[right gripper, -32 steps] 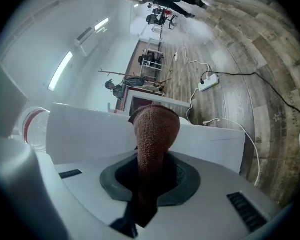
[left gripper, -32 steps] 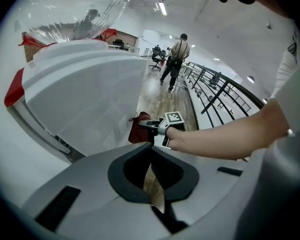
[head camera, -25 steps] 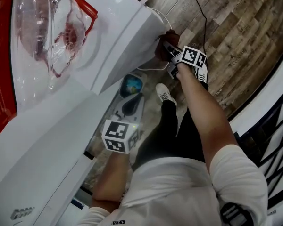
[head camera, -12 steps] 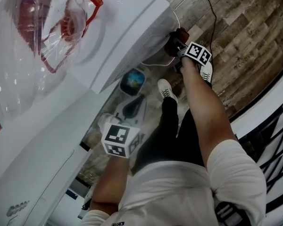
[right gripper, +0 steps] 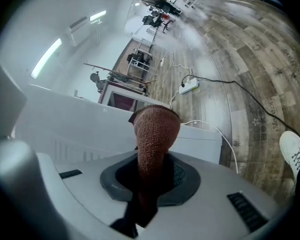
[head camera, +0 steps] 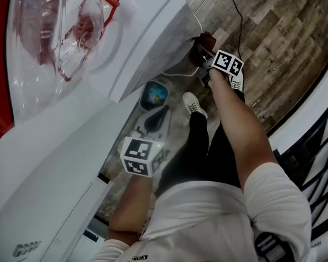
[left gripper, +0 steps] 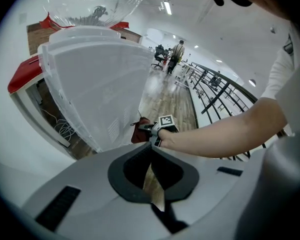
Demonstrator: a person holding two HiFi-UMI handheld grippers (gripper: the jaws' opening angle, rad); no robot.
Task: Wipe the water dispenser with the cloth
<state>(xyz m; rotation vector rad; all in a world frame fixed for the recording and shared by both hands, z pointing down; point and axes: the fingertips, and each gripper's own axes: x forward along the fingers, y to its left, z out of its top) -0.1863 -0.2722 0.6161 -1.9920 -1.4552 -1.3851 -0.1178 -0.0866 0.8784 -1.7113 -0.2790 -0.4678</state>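
At dispenser (head camera: 147, 37) side: one cloth (right gripper: 155, 129) in right gripper (right gripper: 150, 174); left gripper (left gripper: 151, 151) closed.

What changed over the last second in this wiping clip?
The right gripper, jaws shut on the cloth, seems to have slid it slightly down the water dispenser, away from its top corner. The view shifted too, so the move is small and uncertain. Unchanged: the cloth is still against the dispenser, and the left gripper is still low, shut and empty.
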